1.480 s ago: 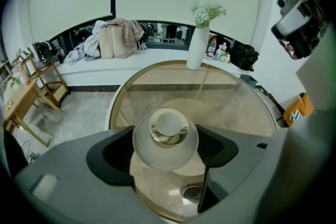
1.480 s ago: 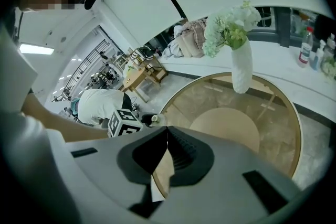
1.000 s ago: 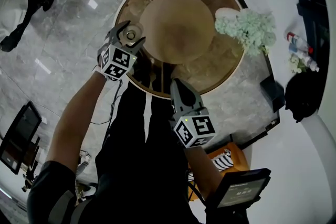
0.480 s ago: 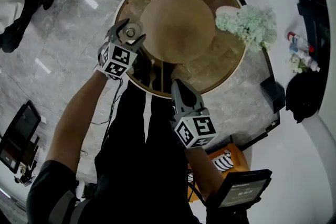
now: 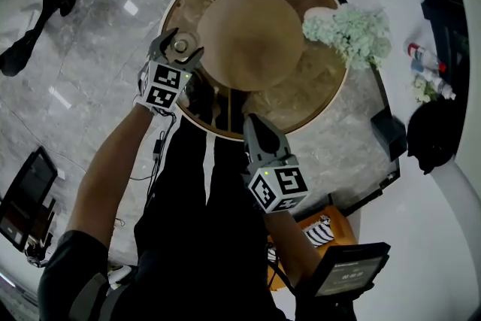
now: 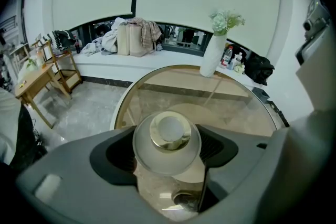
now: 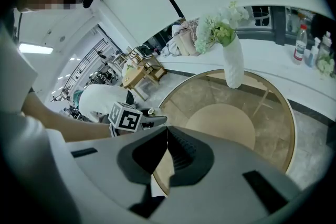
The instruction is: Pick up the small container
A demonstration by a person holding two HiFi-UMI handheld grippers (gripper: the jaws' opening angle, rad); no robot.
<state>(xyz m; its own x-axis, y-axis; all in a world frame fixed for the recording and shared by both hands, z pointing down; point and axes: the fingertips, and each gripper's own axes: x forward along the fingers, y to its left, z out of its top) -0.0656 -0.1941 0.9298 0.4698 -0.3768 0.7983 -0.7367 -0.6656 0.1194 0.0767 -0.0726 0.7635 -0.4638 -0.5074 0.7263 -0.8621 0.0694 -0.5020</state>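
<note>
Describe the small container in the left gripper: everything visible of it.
The small container is a squat, round jar of what looks like frosted translucent glass, with a gold-coloured ring around a pale top. It stands upright between the jaws of the left gripper, which press on its two sides. It is over the near left edge of the round glass table. A faint reflection shows in the glass below it. Whether its base touches the table cannot be told.

a furnished lounge-like room: a round, gold-rimmed glass counter (image 5: 319, 90) on a polished marble floor (image 5: 98, 11), a white vase of flowers (image 5: 319, 16) at its 2 o'clock edge in the head view, bags and clothes (image 6: 131, 38) heaped on a long white window ledge (image 6: 163, 59).
</note>
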